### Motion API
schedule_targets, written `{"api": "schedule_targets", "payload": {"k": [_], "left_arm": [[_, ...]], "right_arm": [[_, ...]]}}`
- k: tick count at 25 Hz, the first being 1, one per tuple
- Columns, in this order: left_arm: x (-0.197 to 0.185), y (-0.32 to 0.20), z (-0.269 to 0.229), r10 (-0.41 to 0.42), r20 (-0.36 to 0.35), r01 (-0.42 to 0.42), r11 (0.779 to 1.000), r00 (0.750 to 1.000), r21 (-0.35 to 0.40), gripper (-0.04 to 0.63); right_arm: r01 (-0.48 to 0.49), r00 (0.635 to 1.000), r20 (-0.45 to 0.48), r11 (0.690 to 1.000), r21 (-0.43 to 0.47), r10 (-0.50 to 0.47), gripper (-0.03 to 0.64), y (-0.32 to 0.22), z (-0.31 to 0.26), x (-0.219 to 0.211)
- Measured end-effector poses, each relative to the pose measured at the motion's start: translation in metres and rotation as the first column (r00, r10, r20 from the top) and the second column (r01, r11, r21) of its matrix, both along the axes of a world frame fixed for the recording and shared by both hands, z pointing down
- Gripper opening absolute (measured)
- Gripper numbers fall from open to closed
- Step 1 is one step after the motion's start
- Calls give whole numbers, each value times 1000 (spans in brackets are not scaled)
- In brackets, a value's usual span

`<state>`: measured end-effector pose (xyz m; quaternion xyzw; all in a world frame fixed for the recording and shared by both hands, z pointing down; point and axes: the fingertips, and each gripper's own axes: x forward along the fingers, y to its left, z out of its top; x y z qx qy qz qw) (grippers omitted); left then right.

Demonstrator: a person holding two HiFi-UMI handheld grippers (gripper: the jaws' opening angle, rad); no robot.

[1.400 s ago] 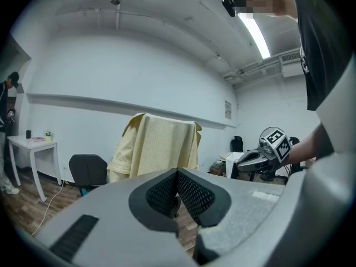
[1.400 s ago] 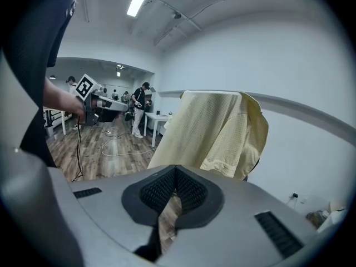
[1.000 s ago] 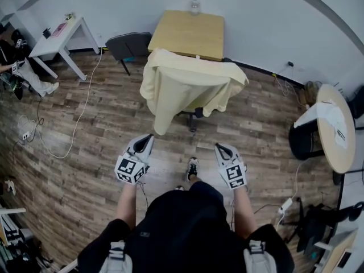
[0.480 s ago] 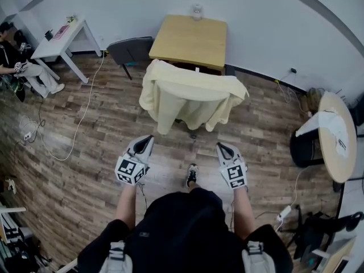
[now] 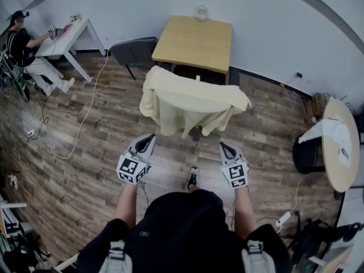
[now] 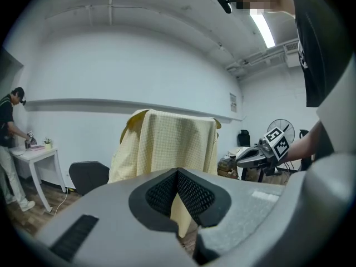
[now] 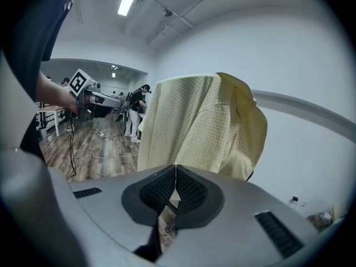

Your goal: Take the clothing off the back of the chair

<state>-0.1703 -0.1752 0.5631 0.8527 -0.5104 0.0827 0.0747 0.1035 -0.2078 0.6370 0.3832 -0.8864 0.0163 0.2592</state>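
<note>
A pale yellow checked shirt (image 5: 190,102) hangs draped over the back of a chair, covering it almost fully; only the chair's base shows under the hem. It also fills the middle of the left gripper view as the same shirt (image 6: 167,146) and of the right gripper view (image 7: 203,127). My left gripper (image 5: 149,139) is held a short way in front of the shirt's left lower edge, jaws shut and empty. My right gripper (image 5: 225,148) sits level with it, below the shirt's right side, also shut with nothing in it.
A wooden table (image 5: 196,41) with a bottle (image 5: 201,11) stands behind the chair against the wall. A dark chair (image 5: 133,51) is to its left. A person (image 5: 25,50) sits at a white desk (image 5: 67,36) far left. A round table (image 5: 340,144) is right. Cables (image 5: 62,147) lie on the floor.
The chair with the shirt has come slightly closer and lower in the head view as I step forward. Both grippers keep their pose, shut.
</note>
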Motion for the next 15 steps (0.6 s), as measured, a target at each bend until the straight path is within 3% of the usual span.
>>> {"api": "schedule_targets", "payload": {"k": [9, 15], "left_arm": [[5, -33, -4, -27, -21, 27, 999, 999, 16, -2], [-1, -57, -14, -63, -32, 64, 997, 998, 41, -2]], "right_arm": [[-30, 999, -25, 999, 43, 31, -5, -41, -16, 26], [-28, 995, -90, 987, 158, 43, -5, -68, -34, 36]]}}
